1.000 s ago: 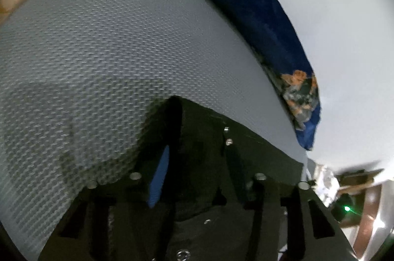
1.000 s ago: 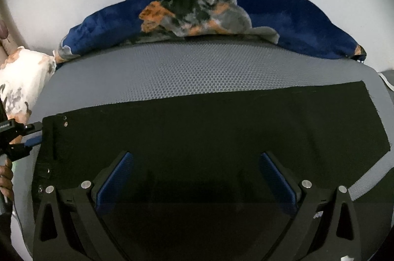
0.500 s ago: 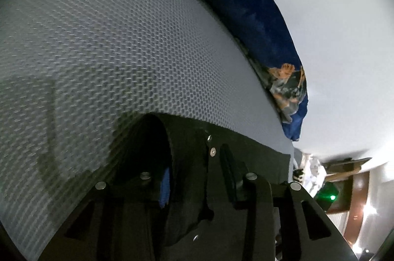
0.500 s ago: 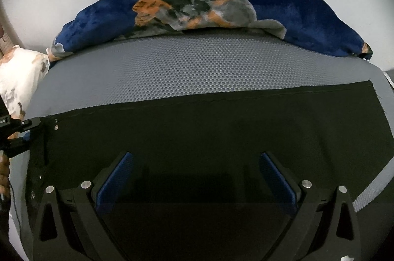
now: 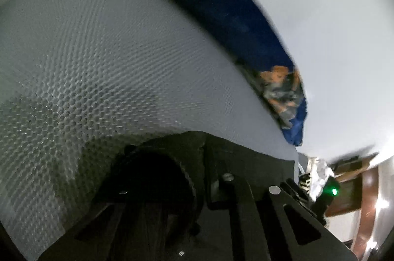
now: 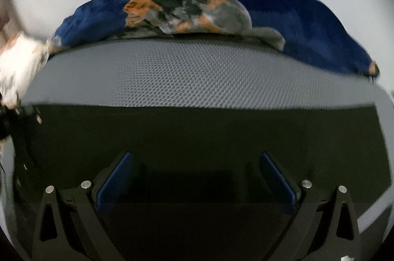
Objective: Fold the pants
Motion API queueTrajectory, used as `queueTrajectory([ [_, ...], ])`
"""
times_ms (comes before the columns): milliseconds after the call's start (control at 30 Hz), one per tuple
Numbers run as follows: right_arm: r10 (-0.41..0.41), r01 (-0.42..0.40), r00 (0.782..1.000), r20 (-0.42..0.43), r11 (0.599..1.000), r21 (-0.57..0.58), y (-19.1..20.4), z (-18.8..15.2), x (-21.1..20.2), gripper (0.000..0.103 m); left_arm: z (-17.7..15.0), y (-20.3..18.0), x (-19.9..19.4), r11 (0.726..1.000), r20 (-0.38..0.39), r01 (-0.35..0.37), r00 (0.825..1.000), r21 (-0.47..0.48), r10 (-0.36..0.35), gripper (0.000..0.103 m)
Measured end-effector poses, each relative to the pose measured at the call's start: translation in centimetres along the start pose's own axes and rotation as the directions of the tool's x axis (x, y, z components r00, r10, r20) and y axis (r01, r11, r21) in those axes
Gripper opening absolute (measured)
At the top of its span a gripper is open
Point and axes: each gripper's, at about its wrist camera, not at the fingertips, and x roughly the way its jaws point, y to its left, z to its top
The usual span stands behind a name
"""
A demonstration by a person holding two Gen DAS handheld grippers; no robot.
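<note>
— Two grippers. What are the jaws doing?
— Left gripper (image 5: 202, 177) pinches the black pants (image 6: 197, 133) on the bumpy grey mattress (image 6: 197, 73); right gripper (image 6: 194, 177) is spread wide over them.

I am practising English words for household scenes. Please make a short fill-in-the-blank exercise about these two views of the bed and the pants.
1. The pants lying on the grey mesh mattress are ____ in colour.
2. The right tool hovers over the pants with its jaws ____.
3. The left tool is ____ on the edge of the pants.
4. Behind the mattress lies a blanket that is mostly dark ____.

Missing words: black; open; shut; blue
</note>
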Motion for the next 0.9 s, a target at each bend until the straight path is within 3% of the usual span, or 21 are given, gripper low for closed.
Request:
queueTrajectory([
  [67,0.005,-0.006,1.000,-0.013,0.995,-0.098,-0.5,0.5,0.3,0.102,-0.8,-2.0,-1.3,0.997,0.029,-0.002,1.000,0.074,0.000,0.007],
  [167,0.060,-0.073,0.996,-0.063,0.971,-0.230,-1.5,1.6,0.9,0.100,-2.3,-4.5,-3.1,0.986,0.036,0.048,0.998,0.158,-0.055,0.007],
  [400,0.162,-0.233,0.969,-0.186,0.849,-0.474,-2.0,5.4,2.2,0.094,-5.3,-6.6,-6.7,0.970,0.088,0.115,0.987,0.212,-0.136,0.007],
  [533,0.175,-0.295,0.949,-0.262,0.786,-0.543,-1.9,6.6,3.8,0.081,-6.4,-7.2,-8.4,0.969,0.121,0.117,0.982,0.217,-0.146,0.007],
  [700,0.196,-0.391,0.907,-0.372,0.720,-0.573,-1.9,6.6,5.9,0.071,-7.0,-7.8,-9.1,0.974,0.138,0.089,0.983,0.210,-0.119,0.008],
  [733,0.201,-0.409,0.898,-0.391,0.709,-0.575,-1.9,6.4,6.2,0.064,-7.0,-8.0,-9.0,0.974,0.137,0.075,0.985,0.215,-0.106,0.008],
  [833,0.201,-0.434,0.882,-0.427,0.701,-0.566,-2.4,5.9,6.7,0.046,-6.9,-8.3,-8.7,0.975,0.135,0.051,0.987,0.218,-0.082,0.008],
  [900,0.201,-0.427,0.888,-0.414,0.696,-0.577,-2.6,5.5,6.4,0.040,-6.8,-8.3,-8.5,0.975,0.136,0.045,0.988,0.216,-0.075,0.008],
])
